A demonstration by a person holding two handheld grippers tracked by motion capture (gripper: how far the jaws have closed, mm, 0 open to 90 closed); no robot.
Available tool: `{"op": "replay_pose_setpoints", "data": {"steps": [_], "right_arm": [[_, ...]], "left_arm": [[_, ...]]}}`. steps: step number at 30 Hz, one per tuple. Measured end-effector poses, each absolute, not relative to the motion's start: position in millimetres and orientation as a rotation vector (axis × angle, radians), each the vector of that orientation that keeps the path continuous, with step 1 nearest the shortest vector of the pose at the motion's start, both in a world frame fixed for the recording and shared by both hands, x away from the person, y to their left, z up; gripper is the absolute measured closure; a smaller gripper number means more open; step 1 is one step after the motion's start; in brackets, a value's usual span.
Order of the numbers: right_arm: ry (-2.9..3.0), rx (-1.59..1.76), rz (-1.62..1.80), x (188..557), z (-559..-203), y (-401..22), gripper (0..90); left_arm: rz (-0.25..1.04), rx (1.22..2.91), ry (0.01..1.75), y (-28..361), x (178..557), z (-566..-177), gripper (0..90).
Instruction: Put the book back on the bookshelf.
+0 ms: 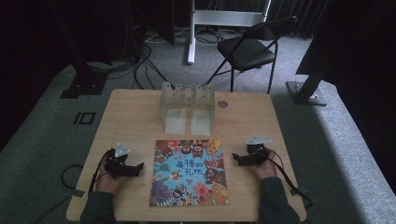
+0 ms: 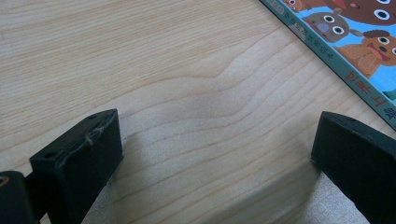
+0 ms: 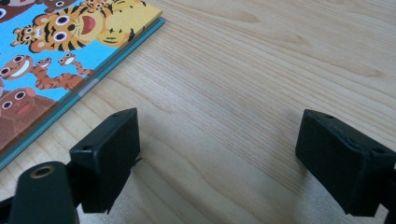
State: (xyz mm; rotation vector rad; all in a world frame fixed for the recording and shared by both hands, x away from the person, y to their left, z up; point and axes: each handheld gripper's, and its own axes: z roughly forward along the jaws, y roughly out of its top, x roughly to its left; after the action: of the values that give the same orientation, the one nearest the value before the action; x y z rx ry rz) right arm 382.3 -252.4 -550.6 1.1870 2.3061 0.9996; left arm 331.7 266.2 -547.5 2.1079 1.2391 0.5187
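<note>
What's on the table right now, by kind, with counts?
Picture book: 1
Clear rack: 1
Grippers: 2, left gripper and right gripper, both open, one either side of the book
Round grey disc: 1
Total: 5

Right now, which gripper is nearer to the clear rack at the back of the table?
Right, slightly. The right gripper sits right of the picture book, a bit closer to the clear rack; the left gripper sits lower left.

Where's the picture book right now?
In the high view the picture book lies flat at the table's near middle, between the left claw and right claw, in front of the clear rack.
</note>
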Motion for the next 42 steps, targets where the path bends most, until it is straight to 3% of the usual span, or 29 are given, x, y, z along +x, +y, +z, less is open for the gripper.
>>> {"op": "replay_pose_setpoints", "data": {"steps": [23, 30, 42], "right_arm": [[2.301, 1.191, 1.001, 382.5, -550.6, -252.1, 14.2], [2.298, 1.214, 1.029, 381.3, -547.0, -250.7, 26.7], [2.302, 1.137, 1.093, 375.2, -523.1, -231.3, 27.1]], "left_arm": [[0.521, 2.108, 1.245, 266.1, 332.0, -547.3, 2.0], [0.523, 2.106, 1.247, 265.8, 332.0, -547.4, 2.0], [0.531, 2.093, 1.269, 263.8, 331.2, -547.5, 2.1]]}}
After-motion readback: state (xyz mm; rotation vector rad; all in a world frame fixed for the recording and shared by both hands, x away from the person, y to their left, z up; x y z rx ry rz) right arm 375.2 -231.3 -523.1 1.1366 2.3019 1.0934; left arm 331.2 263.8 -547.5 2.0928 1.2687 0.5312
